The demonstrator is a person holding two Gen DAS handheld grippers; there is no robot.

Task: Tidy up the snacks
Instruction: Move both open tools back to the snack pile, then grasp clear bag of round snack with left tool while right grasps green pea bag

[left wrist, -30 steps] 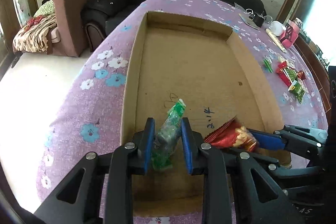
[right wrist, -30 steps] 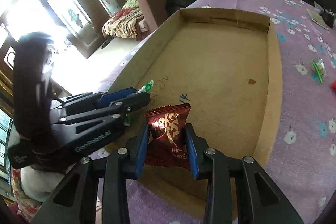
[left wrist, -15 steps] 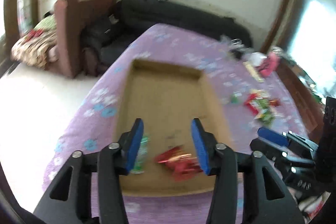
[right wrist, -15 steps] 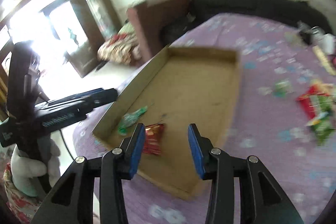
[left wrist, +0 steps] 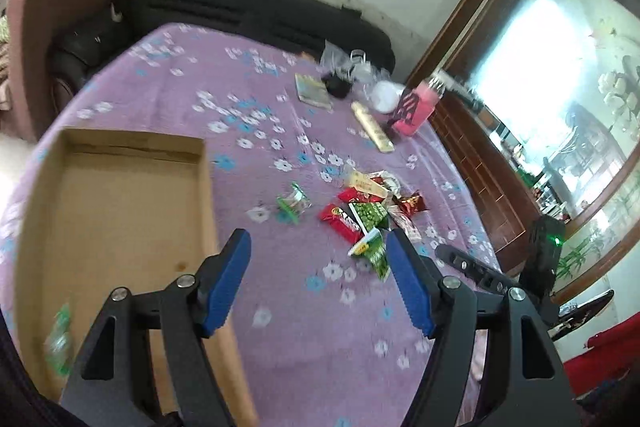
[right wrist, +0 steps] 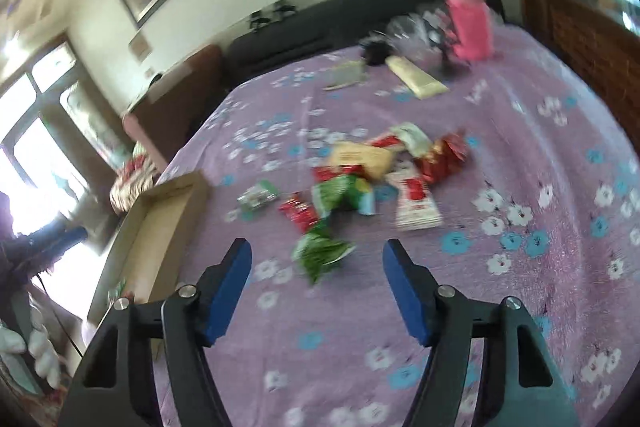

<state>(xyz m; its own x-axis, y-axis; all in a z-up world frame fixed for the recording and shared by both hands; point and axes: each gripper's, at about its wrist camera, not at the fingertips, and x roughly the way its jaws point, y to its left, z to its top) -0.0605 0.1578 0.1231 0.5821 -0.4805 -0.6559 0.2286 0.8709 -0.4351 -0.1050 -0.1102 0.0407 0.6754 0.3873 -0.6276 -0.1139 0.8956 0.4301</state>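
Left gripper (left wrist: 318,279): fingers spread wide, nothing between them; jaws have just been opening. A second ago they clamped a green packet (left wrist: 60,339) over the cardboard tray (left wrist: 120,203); that packet now lies inside the tray at its near left corner, long axis roughly upright in the left view, blurred.

Right gripper (right wrist: 316,283): fingers equally wide apart and empty, jaws have just been opening; the red packet held a second ago cannot be made out now.

Both grippers now face the snack pile (left wrist: 368,211) on the purple flowered bench (left wrist: 280,307), right of the tray. The nearest green pouch (right wrist: 320,251) points its long axis toward the right gripper. One small green packet (left wrist: 294,203) lies apart, between tray and pile. Pile count: unclear through blur
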